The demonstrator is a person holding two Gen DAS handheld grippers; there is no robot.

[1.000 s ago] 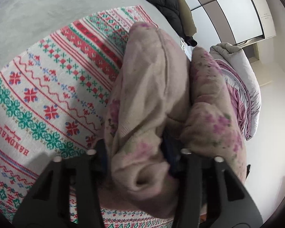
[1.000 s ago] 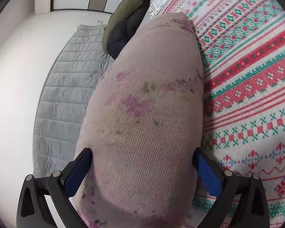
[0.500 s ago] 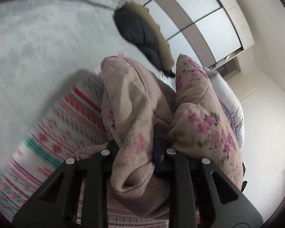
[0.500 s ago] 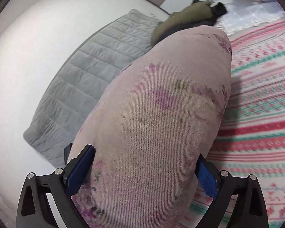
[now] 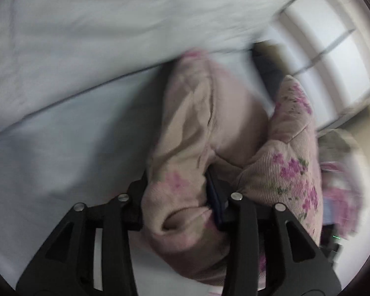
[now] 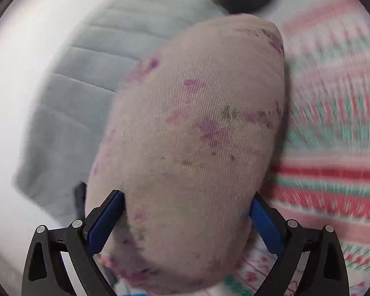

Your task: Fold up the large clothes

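The pink flowered garment is bundled thick and carried off the bedding, its long axis running straight out ahead of both tools: in the right wrist view it hangs over the edge where the grey quilt meets the red-and-green patterned blanket, in the left over pale sheet. The right tool is clamped on the fat fold, blue pads pressed into both sides. The left tool has a bunched roll of the same garment between its jaws, which are opening, so the right side looks the firmer hold for laying it down.
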